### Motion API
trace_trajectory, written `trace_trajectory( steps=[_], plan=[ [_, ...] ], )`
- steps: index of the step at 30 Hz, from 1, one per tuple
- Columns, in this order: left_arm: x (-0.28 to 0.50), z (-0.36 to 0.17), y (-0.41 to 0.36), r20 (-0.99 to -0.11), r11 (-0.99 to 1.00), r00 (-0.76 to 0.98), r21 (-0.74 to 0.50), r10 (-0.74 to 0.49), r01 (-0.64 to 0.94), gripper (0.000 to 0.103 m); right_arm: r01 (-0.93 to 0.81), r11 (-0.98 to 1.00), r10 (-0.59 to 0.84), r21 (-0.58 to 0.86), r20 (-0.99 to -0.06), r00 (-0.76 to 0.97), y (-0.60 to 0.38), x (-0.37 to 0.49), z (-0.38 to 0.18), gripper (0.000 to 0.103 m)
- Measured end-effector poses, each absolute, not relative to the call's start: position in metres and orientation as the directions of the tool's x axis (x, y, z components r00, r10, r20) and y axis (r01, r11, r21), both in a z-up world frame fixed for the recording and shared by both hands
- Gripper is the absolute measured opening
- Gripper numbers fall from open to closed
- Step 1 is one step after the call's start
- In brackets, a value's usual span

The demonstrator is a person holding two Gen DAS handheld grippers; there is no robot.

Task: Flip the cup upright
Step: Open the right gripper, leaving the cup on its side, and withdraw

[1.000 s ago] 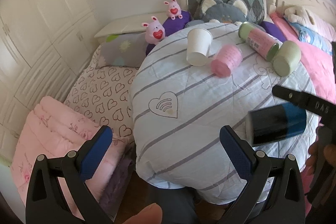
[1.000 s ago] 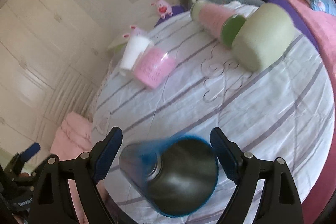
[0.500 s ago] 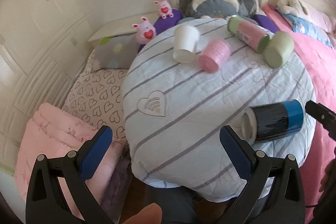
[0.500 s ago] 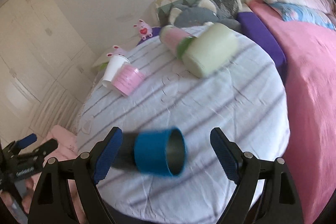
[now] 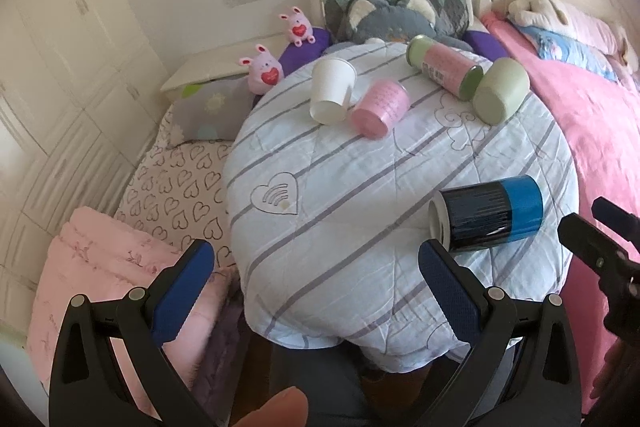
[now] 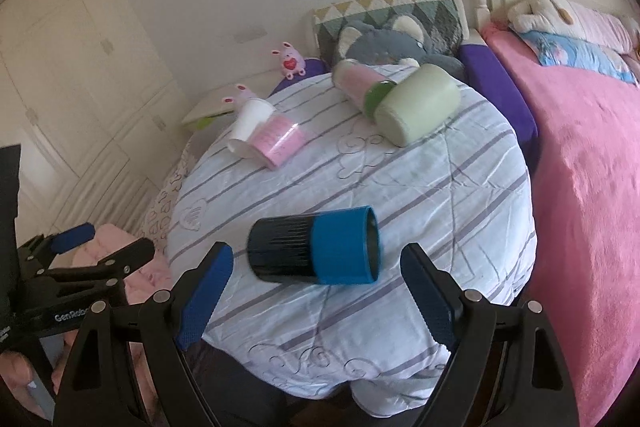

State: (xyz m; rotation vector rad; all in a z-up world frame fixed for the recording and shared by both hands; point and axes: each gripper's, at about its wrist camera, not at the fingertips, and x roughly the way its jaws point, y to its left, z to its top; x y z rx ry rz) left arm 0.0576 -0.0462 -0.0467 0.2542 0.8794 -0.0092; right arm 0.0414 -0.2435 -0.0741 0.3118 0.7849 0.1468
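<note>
A black and blue cup (image 5: pixel 490 217) lies on its side on the round table's striped cloth (image 5: pixel 360 195), near the front right edge. In the right wrist view the same cup (image 6: pixel 316 247) lies with its open mouth to the right. My right gripper (image 6: pixel 316 287) is open and empty, just short of the cup. My left gripper (image 5: pixel 316 275) is open and empty at the table's front edge, with the cup beyond its right finger. The right gripper (image 5: pixel 600 239) shows at the right edge of the left wrist view.
A white cup (image 5: pixel 332 91), a pink cup (image 5: pixel 380 103), a pink and green bottle (image 5: pixel 444 65) and a pale green cup (image 5: pixel 500 89) lie on their sides at the back. A pink bed (image 6: pixel 592 187) is to the right, folded bedding (image 5: pixel 120 267) to the left.
The blue cup left my right gripper and now lies on the cloth. The right gripper has drawn back from it. The left gripper has pulled back slightly.
</note>
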Motion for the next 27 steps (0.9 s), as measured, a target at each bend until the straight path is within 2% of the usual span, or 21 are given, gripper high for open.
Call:
trace_trajectory(
  steps=[9, 27],
  plan=[
    [0.030, -0.026, -0.041, -0.727, 0.972, 0.681, 0.210, 0.086, 0.102, 0.103, -0.048, 0.957, 0.227, 0.286, -0.639, 0.735, -0.232, 0.013, -0.049, 0.087],
    [0.018, -0.024, -0.040, -0.728, 0.974, 0.682, 0.197, 0.070, 0.111, 0.103, -0.043, 0.961, 0.211, 0.272, -0.629, 0.748, -0.231, -0.001, -0.042, 0.087]
  ],
)
